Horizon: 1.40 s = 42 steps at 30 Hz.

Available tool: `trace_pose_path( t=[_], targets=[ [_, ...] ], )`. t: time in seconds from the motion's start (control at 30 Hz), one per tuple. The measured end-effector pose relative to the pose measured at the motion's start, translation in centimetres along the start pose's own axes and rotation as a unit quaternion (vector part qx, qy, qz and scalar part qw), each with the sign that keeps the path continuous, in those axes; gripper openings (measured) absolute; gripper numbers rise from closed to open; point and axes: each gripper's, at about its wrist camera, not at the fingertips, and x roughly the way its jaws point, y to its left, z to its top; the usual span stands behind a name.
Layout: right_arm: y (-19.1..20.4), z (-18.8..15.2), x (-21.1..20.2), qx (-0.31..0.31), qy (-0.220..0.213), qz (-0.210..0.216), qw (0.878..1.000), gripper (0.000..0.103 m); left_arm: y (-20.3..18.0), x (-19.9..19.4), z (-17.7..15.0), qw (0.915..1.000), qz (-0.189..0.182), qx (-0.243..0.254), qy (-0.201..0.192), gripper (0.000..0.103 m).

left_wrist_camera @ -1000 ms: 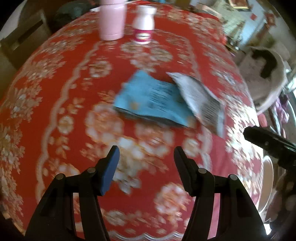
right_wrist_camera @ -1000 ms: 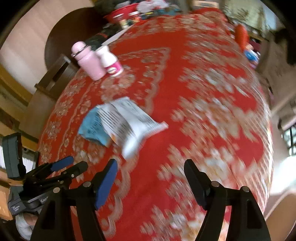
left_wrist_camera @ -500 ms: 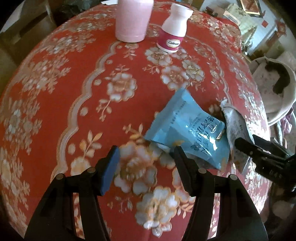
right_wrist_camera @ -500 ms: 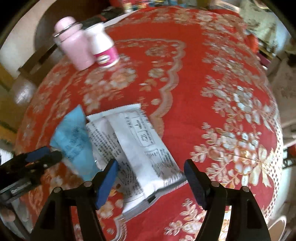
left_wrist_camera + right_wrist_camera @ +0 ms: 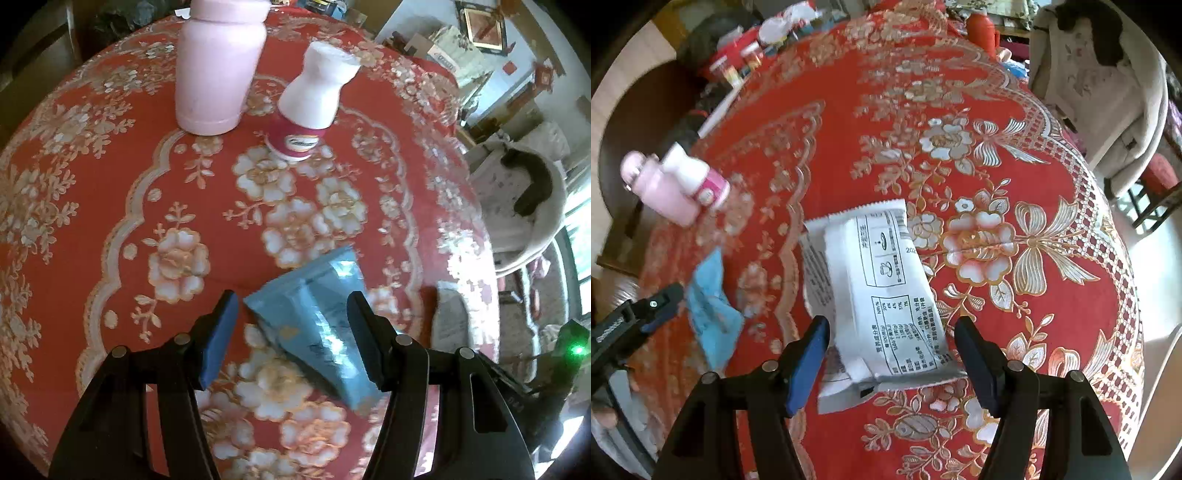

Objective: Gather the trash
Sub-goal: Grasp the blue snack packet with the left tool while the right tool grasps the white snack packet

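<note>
A crumpled blue wrapper (image 5: 317, 332) lies on the red flowered tablecloth (image 5: 122, 206). My left gripper (image 5: 291, 299) hovers over it, jaws open, one finger on each side and no pad touching it. A white printed wrapper (image 5: 879, 295) lies flat to its right; in the left wrist view the white wrapper (image 5: 450, 321) shows blurred. My right gripper (image 5: 892, 321) straddles its near end, jaws closing, pads still clear of it. The right wrist view also shows the blue wrapper (image 5: 713, 314) with the left gripper (image 5: 670, 302) over it.
A pink bottle (image 5: 218, 66) and a small white bottle with a pink label (image 5: 314, 103) stand further up the table. Clutter (image 5: 746, 55) crowds the far end. A chair draped with a pale coat (image 5: 1089, 85) stands past the table's right edge.
The left gripper slid forward until the blue wrapper lay between its fingers. The right gripper rolled and came down over the white wrapper, its jaws slightly narrower.
</note>
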Motion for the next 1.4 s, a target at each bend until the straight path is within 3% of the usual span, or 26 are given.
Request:
trace_pose_path(
  t=[0.07,0.33,0.47,0.8,0.93,1.2,1.3,1.4],
  targets=[
    [0.3,0.0,-0.3,-0.005,-0.002,0.006,1.000,0.075,-0.6,-0.2,-0.3,1.0000,0.006,-0.003,0.003,0.061],
    [0.9,0.5,-0.4,-0.028,0.002,0.034,0.999,0.075,-1.6,0.6,-2.6,0.9943,0.032,-0.102,-0.001,0.061],
    [0.8,0.7,-0.3,-0.039,0.001,0.040,0.998,0.075,-2.0,1.5,-2.6,0.9916,0.035,-0.124,-0.011,0.061],
    [0.0,1.2,0.9,-0.054,0.008,0.031,0.998,0.076,-4.2,3.3,-1.7,0.9934,0.058,-0.099,-0.009,0.062],
    [-0.4,1.2,1.8,-0.055,0.011,0.016,0.998,0.076,-5.3,4.0,-1.2,0.9961,0.047,-0.075,-0.003,0.062],
    [0.2,1.5,2.3,-0.081,0.004,-0.005,0.997,0.077,-5.8,4.9,-0.2,0.9966,0.024,-0.077,0.014,0.061],
    [0.5,1.3,2.4,-0.091,-0.005,-0.015,0.996,0.076,-5.8,5.0,-0.1,0.9976,-0.010,-0.066,0.021,0.034],
    [0.6,1.0,2.1,-0.099,-0.016,-0.018,0.995,0.054,-6.2,4.4,-0.1,0.9985,-0.023,-0.045,0.021,0.018]
  ],
)
